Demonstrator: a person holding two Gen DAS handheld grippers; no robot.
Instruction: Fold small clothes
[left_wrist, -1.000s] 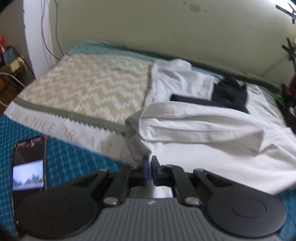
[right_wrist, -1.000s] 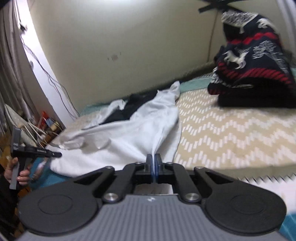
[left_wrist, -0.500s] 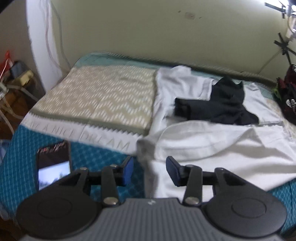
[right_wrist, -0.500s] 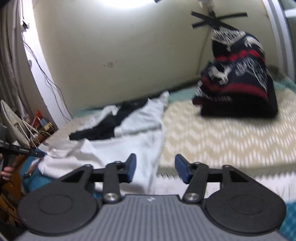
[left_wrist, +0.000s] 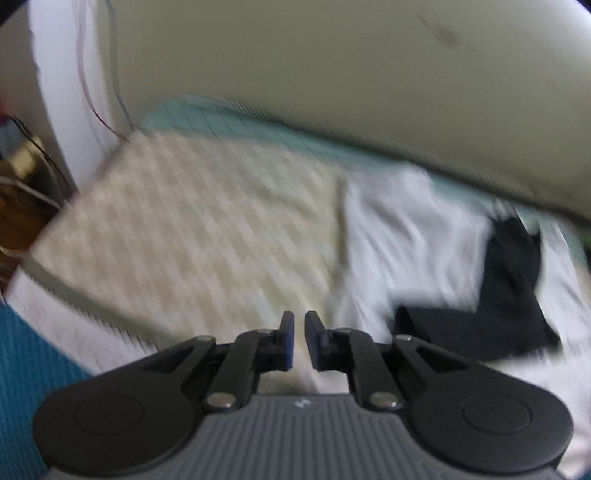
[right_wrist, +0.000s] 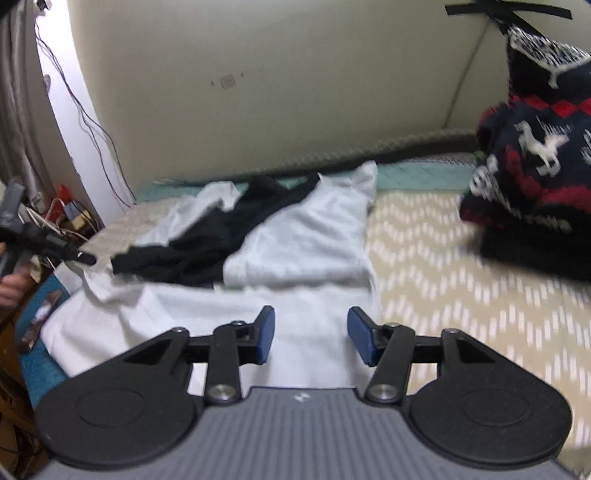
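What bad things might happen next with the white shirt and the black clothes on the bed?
1. The black garment lies on top of the white shirt, so folding the shirt now may trap or drag it.
2. Both the left gripper and the right gripper are empty, so the fold just laid may slump open.
3. The left view is blurred, so a grab there could miss.

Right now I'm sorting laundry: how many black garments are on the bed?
1: the black garment lies crumpled on the white garment, toward the wall. More may be hidden underneath.

The bed (right_wrist: 417, 171) — zigzag blanket (right_wrist: 461, 280), white garment (right_wrist: 306, 243) on it.
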